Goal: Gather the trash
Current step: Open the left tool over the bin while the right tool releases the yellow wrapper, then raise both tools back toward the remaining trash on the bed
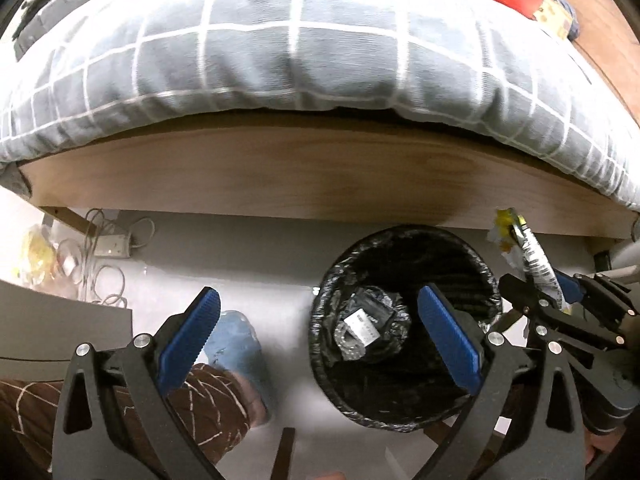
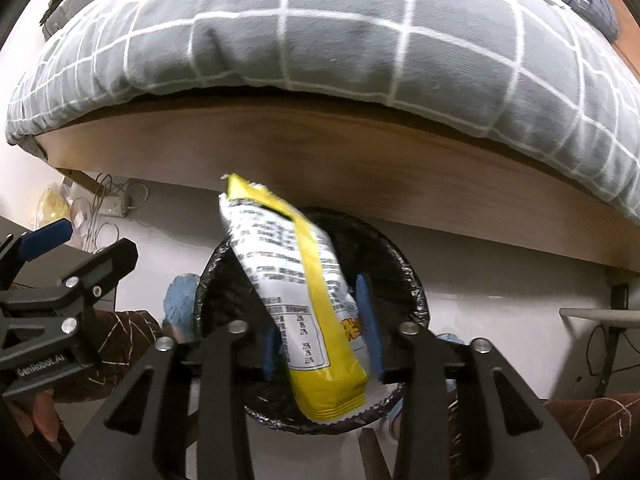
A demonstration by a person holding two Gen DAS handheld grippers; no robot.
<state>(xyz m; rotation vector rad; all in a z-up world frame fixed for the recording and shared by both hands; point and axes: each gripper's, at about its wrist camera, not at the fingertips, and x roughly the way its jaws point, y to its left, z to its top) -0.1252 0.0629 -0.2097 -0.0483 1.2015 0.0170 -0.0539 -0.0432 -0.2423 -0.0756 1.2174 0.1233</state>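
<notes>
A yellow snack wrapper (image 2: 304, 292) sits between the right tool's (image 2: 320, 344) loosening pads above the black-lined bin (image 2: 412, 280), left tool (image 1: 320, 344) released.

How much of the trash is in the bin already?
Done: one crumpled wrapper already lies in the black-lined bin. In hand: the right hand-held gripper has a yellow snack bag between its pads, right above the bin, not yet dropped. The left hand-held gripper is wide open and empty. Left: dropping that bag in.
</notes>
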